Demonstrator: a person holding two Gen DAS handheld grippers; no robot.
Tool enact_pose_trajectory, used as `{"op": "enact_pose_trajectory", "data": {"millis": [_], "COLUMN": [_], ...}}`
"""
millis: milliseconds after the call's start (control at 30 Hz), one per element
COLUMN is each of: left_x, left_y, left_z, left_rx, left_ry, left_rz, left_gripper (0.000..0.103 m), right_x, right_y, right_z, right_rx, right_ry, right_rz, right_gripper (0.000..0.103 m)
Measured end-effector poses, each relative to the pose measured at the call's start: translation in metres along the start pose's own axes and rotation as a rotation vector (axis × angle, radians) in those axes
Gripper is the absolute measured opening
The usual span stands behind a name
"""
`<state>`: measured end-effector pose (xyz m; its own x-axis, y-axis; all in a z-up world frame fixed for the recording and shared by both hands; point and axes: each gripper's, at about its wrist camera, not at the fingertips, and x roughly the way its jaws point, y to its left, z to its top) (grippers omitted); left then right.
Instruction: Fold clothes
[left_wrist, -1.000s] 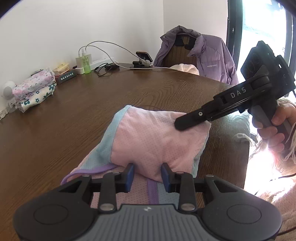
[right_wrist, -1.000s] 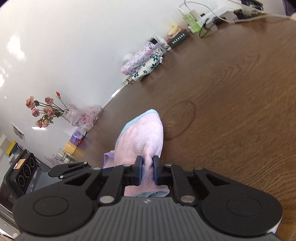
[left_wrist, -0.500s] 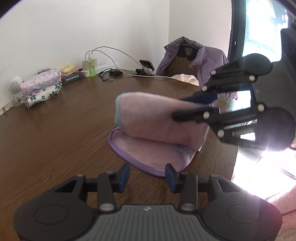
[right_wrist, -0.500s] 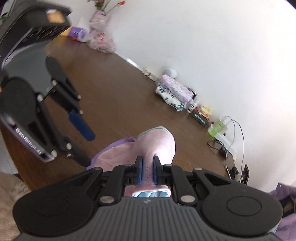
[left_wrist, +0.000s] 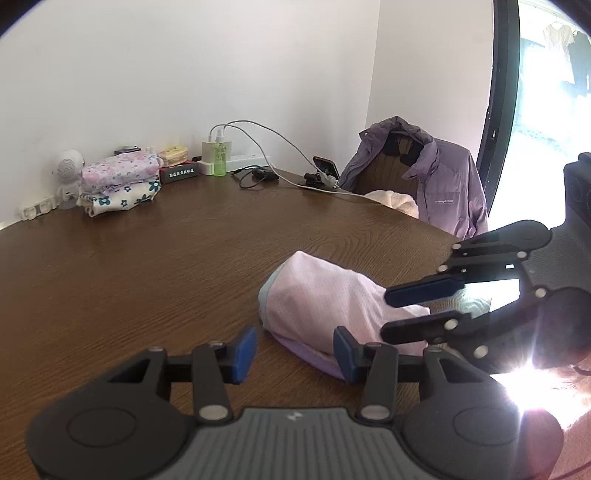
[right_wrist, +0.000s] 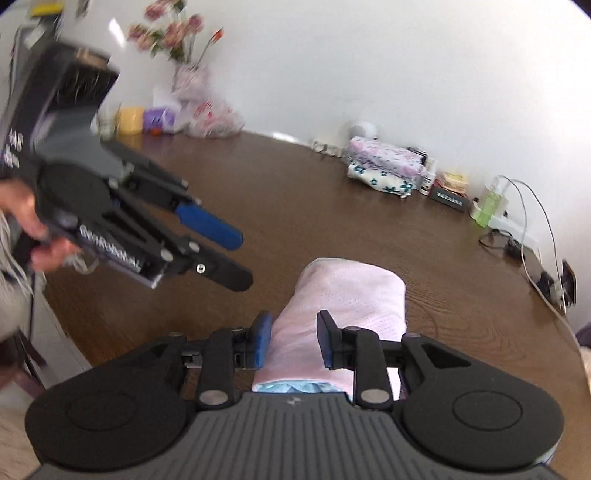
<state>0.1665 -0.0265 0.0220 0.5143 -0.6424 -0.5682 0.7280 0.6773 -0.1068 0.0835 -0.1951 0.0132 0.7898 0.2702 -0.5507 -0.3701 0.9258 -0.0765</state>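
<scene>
You face a plain white wall (left_wrist: 184, 74) behind a dark brown wood-grain table (left_wrist: 129, 266). A wooden chair draped with a purple hooded jacket (left_wrist: 436, 181) stands beside a tall black-framed window (left_wrist: 539, 110) pouring in glare.

Not much is legible. The purple jacket (left_wrist: 439, 184) hung on the chair at two o'clock carries small white chest lettering, too fine to read. The dark box (left_wrist: 178, 173) by the wall at eleven o'clock bears pale characters, also unreadable.
</scene>
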Motion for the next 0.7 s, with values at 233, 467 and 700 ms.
{"op": "enact_pose_trajectory", "data": {"millis": [233,467,700], "left_x": [0.06,0.09,0.079], "left_y": [0.048,0.07,0.054], "left_z": [0.027,0.03,0.016], "left_rx": [-0.157,-0.25,-0.165], "left_ry": [0.125,0.184,0.197], "left_rz": [-0.118,-0.293,-0.2], "left_gripper": [0.052,0.006,0.006], "right_x": [0.011,0.025,0.035], "right_y": [-0.043,-0.048,-0.035], "right_z": [-0.015,-0.028,-0.03], "right_rx": [0.205,0.247,0.1], "right_ry": [0.027,0.054,0.091], "right_rz": [-0.004,0.024,-0.001], "right_gripper": [0.033,0.035,0.037]}}
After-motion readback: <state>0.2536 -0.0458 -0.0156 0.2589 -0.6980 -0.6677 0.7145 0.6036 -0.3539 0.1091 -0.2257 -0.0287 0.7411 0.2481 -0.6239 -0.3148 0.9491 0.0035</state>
